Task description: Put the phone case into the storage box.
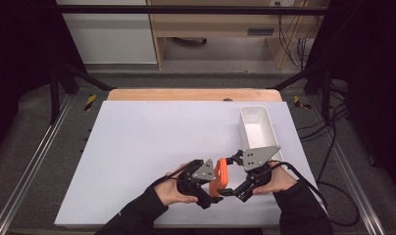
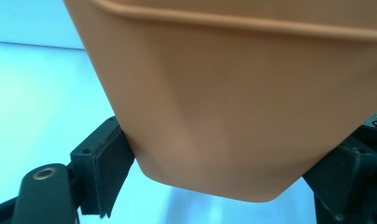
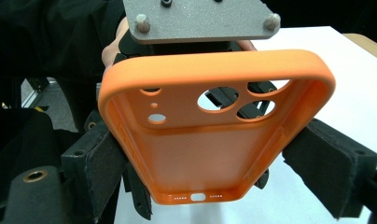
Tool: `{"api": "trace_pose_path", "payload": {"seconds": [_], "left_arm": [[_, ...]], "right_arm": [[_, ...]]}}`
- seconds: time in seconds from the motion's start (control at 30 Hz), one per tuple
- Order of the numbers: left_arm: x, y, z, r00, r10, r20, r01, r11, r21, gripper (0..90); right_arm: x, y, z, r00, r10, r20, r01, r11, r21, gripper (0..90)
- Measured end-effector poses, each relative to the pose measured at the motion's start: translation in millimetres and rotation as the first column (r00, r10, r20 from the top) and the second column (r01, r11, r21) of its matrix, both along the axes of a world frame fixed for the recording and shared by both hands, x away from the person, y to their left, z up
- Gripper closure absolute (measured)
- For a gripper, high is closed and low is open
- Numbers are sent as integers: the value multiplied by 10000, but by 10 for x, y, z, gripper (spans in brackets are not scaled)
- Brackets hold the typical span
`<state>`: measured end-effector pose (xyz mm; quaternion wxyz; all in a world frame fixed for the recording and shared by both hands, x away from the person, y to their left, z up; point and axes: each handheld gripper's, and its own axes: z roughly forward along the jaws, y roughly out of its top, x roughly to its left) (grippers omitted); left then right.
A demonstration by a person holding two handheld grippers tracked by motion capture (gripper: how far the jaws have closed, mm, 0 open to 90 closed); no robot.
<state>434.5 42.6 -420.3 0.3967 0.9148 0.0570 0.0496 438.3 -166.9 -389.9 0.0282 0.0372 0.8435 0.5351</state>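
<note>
- The phone case (image 3: 214, 135) is bright orange, soft-looking, with a raised rim running all round it and rounded corners.
- In the right gripper view its hollow inside faces the camera: a fine textured floor, three large round camera holes and two small ones near the far end, and a slot with rows of tiny holes at the near end.
- In the left gripper view its smooth, plain back (image 2: 233, 102) faces the camera, narrowing toward a rounded corner at the bottom, with a raised edge line across the top.
- The case is held up above the near edge of the white table (image 1: 152, 142), standing on edge between the two hands in the high view (image 1: 218, 177).
- The right gripper (image 3: 205, 163) has its black padded jaws pressed against the two long sides of the case, one pad on each side, pinching it across its width.
- The left gripper (image 2: 219, 163) also has a jaw on each side of the case, both touching its sides, so it too pinches the case with its jaws set fairly wide.
- In the high view the left gripper (image 1: 206, 183) and right gripper (image 1: 230, 178) face each other, the case between them, each held in a hand in a dark sleeve.
- Farther back on the right of the table stands a white tray (image 1: 272, 131), well apart from the case.
</note>
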Motion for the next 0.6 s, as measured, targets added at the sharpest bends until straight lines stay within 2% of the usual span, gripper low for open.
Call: {"api": "trace_pose_path", "payload": {"seconds": [0.27, 0.6], "left_arm": [[0, 30, 2, 10000, 33, 27, -32, 9998, -174, 157], [-19, 24, -10, 9996, -286, 67, 286, 9996, -70, 159]], "right_arm": [[1, 2, 7, 10000, -57, 52, 56, 10000, 60, 166], [-16, 23, -22, 9997, 178, 177, -181, 9998, 123, 146]]}}
